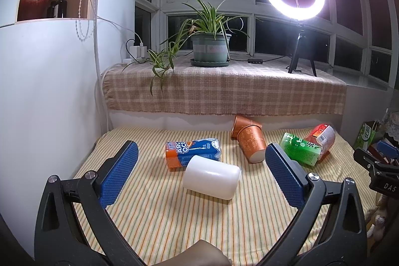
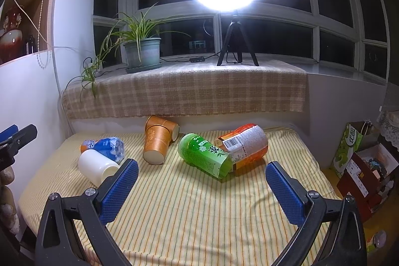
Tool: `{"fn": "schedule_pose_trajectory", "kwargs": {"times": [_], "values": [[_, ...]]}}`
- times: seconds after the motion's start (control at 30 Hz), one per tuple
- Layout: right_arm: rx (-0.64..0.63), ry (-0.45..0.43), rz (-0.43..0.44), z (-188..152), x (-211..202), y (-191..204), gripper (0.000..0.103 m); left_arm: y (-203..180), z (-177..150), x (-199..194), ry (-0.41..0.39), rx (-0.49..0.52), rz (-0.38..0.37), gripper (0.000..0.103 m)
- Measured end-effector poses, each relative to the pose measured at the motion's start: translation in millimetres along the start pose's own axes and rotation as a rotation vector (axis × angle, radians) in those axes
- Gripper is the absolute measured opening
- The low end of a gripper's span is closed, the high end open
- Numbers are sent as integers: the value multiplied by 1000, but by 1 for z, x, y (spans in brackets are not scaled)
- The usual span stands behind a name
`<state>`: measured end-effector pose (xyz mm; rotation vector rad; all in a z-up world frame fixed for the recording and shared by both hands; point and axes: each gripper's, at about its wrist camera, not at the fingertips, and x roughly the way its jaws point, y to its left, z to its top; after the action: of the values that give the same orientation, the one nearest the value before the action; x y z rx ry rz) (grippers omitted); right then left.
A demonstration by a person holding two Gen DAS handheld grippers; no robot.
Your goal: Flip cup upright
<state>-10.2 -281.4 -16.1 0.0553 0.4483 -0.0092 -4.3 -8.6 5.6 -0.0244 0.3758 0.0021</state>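
While both tools gape, smooth white cylindrical cup (image 1: 211, 177) lies sideways.

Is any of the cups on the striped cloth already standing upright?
No: in the right wrist view the white cup, both orange paper cups, the green cup and the others all lie on their sides on the striped cloth.

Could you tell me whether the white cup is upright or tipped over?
Tipped over: the white cup lies on its side on the striped cloth.

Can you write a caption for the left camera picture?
Open left gripper faces toppled white cup on striped cloth.
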Motion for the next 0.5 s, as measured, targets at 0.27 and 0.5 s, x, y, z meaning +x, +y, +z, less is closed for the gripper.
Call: {"fn": "schedule_pose_trajectory", "kwargs": {"times": [0.27, 0.5], "values": [[-9, -7, 3, 3, 0, 7, 103, 2, 2, -6, -6, 0, 1, 103], [-26, -8, 14, 7, 4, 15, 103, 6, 5, -6, -6, -1, 3, 103]]}}
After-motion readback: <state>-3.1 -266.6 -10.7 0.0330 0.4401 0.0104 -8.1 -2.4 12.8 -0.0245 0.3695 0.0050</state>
